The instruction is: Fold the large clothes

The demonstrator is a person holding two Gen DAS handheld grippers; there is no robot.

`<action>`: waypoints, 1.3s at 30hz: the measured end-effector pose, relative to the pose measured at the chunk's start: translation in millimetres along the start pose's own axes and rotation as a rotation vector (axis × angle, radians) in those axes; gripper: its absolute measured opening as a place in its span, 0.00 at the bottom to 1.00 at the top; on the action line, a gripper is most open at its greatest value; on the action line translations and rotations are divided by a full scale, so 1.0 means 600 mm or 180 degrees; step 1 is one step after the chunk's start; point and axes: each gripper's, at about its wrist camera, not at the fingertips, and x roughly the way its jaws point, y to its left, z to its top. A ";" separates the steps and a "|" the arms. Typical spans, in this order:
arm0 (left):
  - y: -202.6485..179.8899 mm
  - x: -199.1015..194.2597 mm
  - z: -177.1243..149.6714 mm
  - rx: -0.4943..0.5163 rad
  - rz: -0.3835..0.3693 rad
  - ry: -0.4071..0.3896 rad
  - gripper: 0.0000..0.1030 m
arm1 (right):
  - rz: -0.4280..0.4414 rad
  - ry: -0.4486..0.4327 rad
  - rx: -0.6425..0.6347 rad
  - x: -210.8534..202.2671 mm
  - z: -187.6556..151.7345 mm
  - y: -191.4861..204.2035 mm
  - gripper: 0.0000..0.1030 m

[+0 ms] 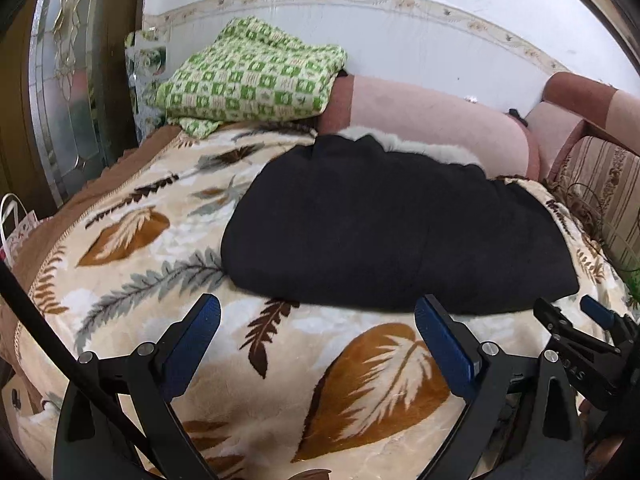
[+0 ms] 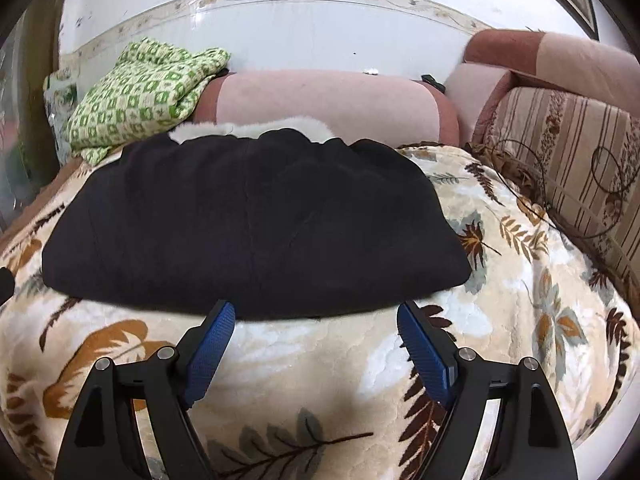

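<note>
A large black garment (image 1: 384, 224) with a white fur collar (image 1: 420, 146) lies flat in a folded block on the leaf-patterned blanket (image 1: 160, 264). It also shows in the right wrist view (image 2: 248, 224), its fur collar (image 2: 248, 130) at the far edge. My left gripper (image 1: 318, 312) is open and empty, just short of the garment's near edge. My right gripper (image 2: 316, 312) is open and empty, its blue pads (image 2: 212, 344) at the garment's near hem. The right gripper also shows at the right edge of the left wrist view (image 1: 576, 312).
A green checked blanket (image 1: 252, 84) is piled at the back left against a pink sofa back (image 1: 432, 120). A striped cushion (image 2: 568, 160) lies at the right. A glass door (image 1: 68, 92) stands at the left. A white bag (image 1: 16, 228) sits by the left edge.
</note>
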 end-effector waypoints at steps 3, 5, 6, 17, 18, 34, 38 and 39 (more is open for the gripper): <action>0.002 0.013 -0.005 0.0020 0.0050 0.0048 0.94 | -0.0011 -0.0005 -0.0162 0.004 -0.003 0.017 0.85; 0.005 0.022 -0.008 0.0014 0.0085 0.0098 0.94 | -0.0006 0.0008 -0.0239 0.007 -0.005 0.028 0.85; 0.007 0.025 -0.008 -0.0001 0.0085 0.0125 0.94 | 0.0007 0.0020 -0.0269 0.010 -0.006 0.033 0.85; 0.019 0.056 -0.019 -0.0060 0.0214 0.0310 0.94 | -0.0031 0.0102 -0.0355 0.024 -0.011 0.043 0.85; 0.019 0.056 -0.019 -0.0055 0.0216 0.0310 0.94 | -0.0035 0.0122 -0.0331 0.026 -0.011 0.040 0.85; 0.015 0.058 -0.022 -0.0049 0.0185 0.0388 0.94 | -0.0035 0.0145 -0.0279 0.027 -0.010 0.034 0.86; 0.015 0.058 -0.023 -0.0052 0.0182 0.0387 0.94 | -0.0039 0.0147 -0.0278 0.028 -0.010 0.035 0.86; 0.015 0.058 -0.023 -0.0053 0.0182 0.0387 0.94 | -0.0038 0.0148 -0.0275 0.028 -0.010 0.035 0.86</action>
